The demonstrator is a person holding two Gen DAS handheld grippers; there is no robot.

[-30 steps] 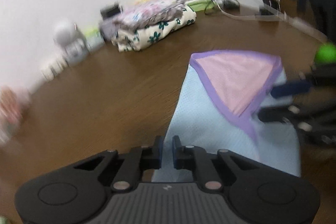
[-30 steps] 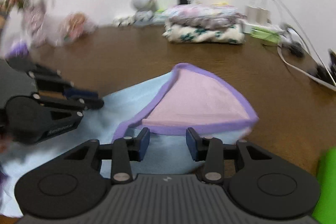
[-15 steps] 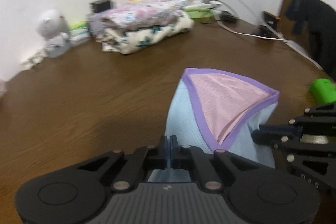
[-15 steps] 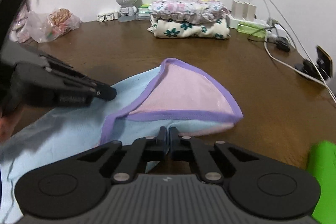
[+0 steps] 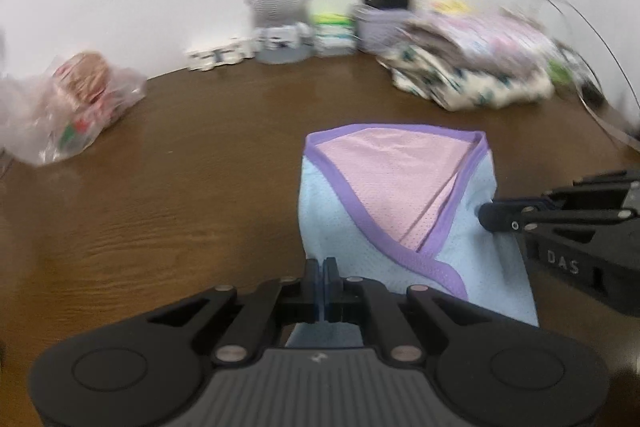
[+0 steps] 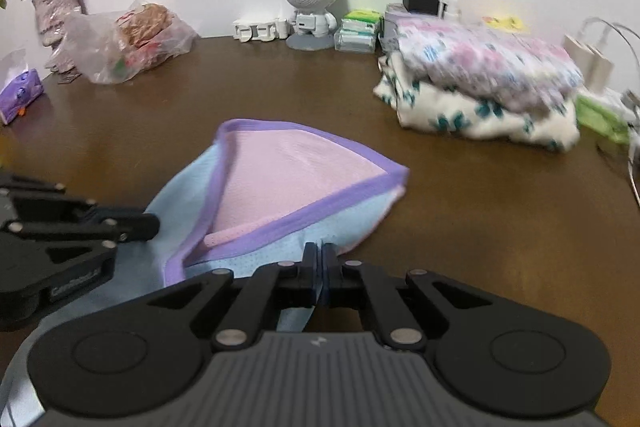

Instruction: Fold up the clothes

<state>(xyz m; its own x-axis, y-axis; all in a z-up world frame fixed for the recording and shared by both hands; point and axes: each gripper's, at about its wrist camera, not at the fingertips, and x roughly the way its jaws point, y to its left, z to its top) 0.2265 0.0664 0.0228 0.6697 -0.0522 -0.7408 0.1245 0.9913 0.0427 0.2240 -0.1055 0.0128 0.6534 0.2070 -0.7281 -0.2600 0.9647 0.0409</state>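
Both pinched tight on the blue garment (image 5: 332, 227): left hand-held gripper (image 5: 322, 269), right hand-held gripper (image 6: 320, 253). Uneven pulling could undo that fold.

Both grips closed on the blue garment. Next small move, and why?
Probably lift both together and carry the near edge toward the purple-trimmed far end. The left hand-held gripper and right hand-held gripper each pinch the garment at its near edge, and it lies flat on the table.

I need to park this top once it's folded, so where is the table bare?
Bare wood lies between the blue garment and the plastic bag, and right of the garment, in front of the folded stack. The back edge by the speaker figure is crowded.
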